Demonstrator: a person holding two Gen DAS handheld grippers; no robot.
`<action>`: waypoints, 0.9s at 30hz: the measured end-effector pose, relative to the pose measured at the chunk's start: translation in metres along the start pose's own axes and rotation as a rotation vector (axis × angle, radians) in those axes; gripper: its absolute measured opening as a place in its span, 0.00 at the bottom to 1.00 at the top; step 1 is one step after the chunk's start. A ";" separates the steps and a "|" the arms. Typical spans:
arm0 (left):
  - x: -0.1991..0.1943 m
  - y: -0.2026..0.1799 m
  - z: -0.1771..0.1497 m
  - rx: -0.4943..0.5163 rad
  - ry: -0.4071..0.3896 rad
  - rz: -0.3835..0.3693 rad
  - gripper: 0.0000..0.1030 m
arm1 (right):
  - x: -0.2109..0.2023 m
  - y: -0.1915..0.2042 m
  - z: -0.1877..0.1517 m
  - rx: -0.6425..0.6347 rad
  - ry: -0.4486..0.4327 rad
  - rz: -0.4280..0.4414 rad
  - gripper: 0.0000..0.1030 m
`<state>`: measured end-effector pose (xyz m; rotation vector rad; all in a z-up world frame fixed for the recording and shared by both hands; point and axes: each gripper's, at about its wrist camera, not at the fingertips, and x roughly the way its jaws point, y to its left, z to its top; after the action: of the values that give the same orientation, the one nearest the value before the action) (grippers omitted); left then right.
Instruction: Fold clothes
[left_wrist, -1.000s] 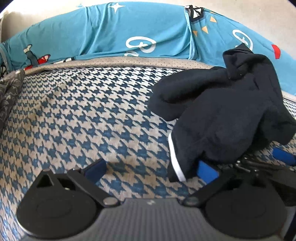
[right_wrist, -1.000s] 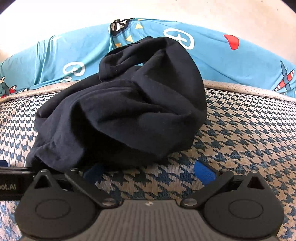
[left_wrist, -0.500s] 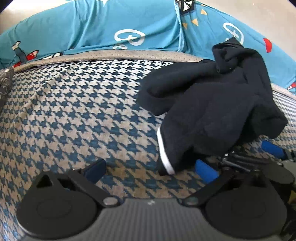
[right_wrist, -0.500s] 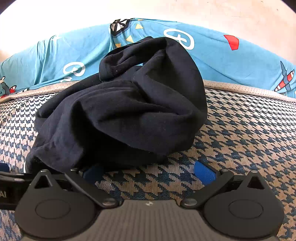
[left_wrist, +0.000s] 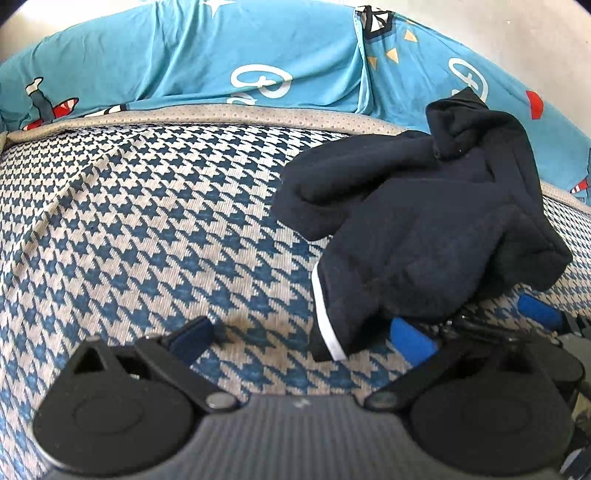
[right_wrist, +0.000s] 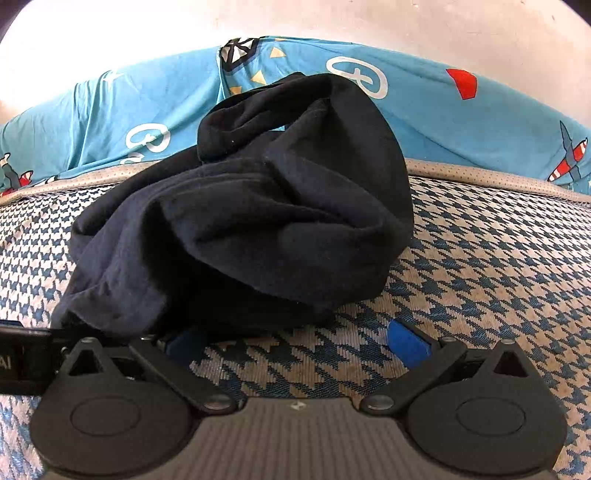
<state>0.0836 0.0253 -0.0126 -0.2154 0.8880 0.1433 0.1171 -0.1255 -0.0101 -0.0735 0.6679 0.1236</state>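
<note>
Right wrist view shows us reaching, both grippers (right_wrist: 297, 341) (left_wrist: 301, 338) spread wide beside the crumpled dark navy cotton garment (right_wrist: 240, 214); next, pinch its hem.

Houndstooth bed surface against a pale wall

A blue-and-cream houndstooth cover (left_wrist: 155, 229) spreads across the foreground, edged by a beige dotted band (left_wrist: 236, 114). Behind it lies a turquoise sheet (right_wrist: 461, 122) printed with aeroplanes and white symbols, under a plain off-white wall (right_wrist: 332, 18) in bright light.
</note>
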 end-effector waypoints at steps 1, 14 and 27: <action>-0.001 -0.001 -0.001 0.003 -0.001 0.001 1.00 | 0.000 0.000 0.000 0.000 0.000 0.000 1.00; -0.016 0.007 0.017 -0.122 0.051 -0.037 1.00 | 0.002 -0.001 0.000 -0.002 -0.001 0.002 1.00; -0.023 -0.003 0.041 -0.042 0.065 0.004 1.00 | 0.000 -0.002 -0.002 -0.005 -0.004 0.005 1.00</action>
<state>0.1005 0.0319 0.0311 -0.2589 0.9509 0.1596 0.1163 -0.1280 -0.0118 -0.0763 0.6636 0.1297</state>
